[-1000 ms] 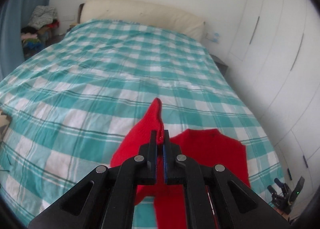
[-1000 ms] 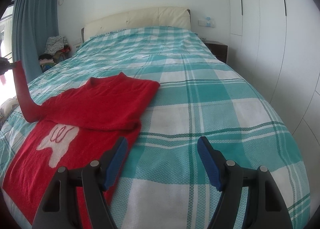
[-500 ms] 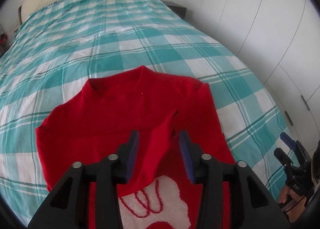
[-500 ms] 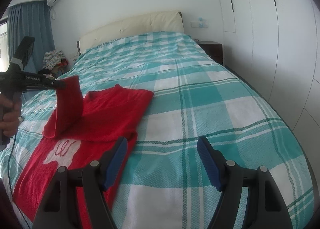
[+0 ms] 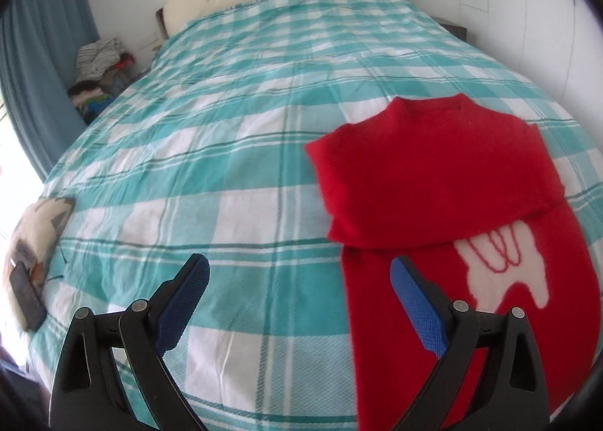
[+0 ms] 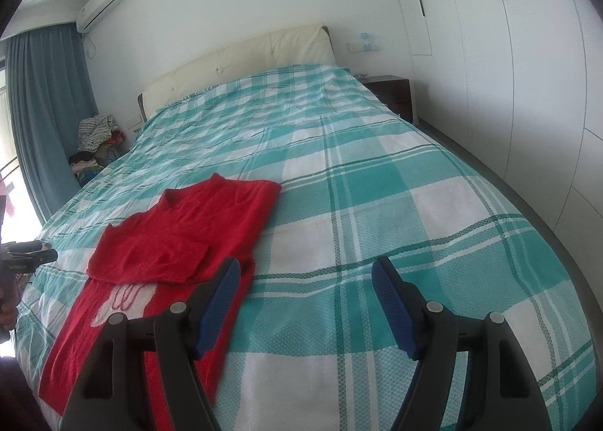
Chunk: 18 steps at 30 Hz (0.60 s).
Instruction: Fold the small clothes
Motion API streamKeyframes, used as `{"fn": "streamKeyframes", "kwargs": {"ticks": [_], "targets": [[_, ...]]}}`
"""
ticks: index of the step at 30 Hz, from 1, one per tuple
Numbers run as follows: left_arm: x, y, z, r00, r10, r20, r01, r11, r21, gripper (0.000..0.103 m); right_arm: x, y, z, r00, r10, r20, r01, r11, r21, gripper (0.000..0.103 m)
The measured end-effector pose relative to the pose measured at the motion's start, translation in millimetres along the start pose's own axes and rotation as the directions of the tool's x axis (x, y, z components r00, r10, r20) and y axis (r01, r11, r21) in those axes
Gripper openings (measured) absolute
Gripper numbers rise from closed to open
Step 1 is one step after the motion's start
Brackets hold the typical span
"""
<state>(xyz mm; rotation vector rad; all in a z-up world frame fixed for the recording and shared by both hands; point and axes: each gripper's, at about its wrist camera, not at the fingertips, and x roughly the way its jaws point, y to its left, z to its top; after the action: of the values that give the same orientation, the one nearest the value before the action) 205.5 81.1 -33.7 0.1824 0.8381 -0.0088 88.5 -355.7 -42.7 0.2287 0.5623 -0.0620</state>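
Sweater (image 5: pixel 433 174): soft, light, limp knit; sleeves folded in; best pinched at near hem.
Left gripper (image 5: pixel 297 302): fingers just opened wide, empty.
Right gripper (image 6: pixel 305 302): fingers spread, empty.

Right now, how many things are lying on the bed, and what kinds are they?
Red sweater: 1
Cushion, at the bed's edge: 1
Dark flat device on that cushion: 1
Total: 3
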Motion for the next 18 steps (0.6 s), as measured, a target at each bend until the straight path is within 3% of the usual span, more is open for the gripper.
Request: {"fn": "streamKeyframes", "kwargs": {"ticks": [4,10,13,18], "targets": [[33.6,31.2,-39.2,0.998,0.045,-0.036,-0.049,0.991,-0.124,0.098,2.9,-0.6,-3.3,0.999,-0.038,-0.007,0.038,0.999,-0.011,0.074],[62.8,58.9,-71.4,0.996,0.038,-0.087,-0.060,0.962,-0.266,0.098,14.5,-5.0,-11.6,0.992,-0.115,-0.044,0.114,0.993,-0.029,0.074],[55.5,61.9,-70.0,0.998,0.028,-0.050,-0.042,0.957,-0.287,0.098,19.6,-5.3,-13.8,0.990,-0.129,-0.059,0.127,0.991,-0.043,0.074],[67.6,61.9,-73.8,0.995,0.022,-0.102,-0.051,0.957,-0.287,0.098,27.0,1.9,-16.7,0.989,-0.131,-0.075,0.124,0.989,-0.086,0.074]]}}
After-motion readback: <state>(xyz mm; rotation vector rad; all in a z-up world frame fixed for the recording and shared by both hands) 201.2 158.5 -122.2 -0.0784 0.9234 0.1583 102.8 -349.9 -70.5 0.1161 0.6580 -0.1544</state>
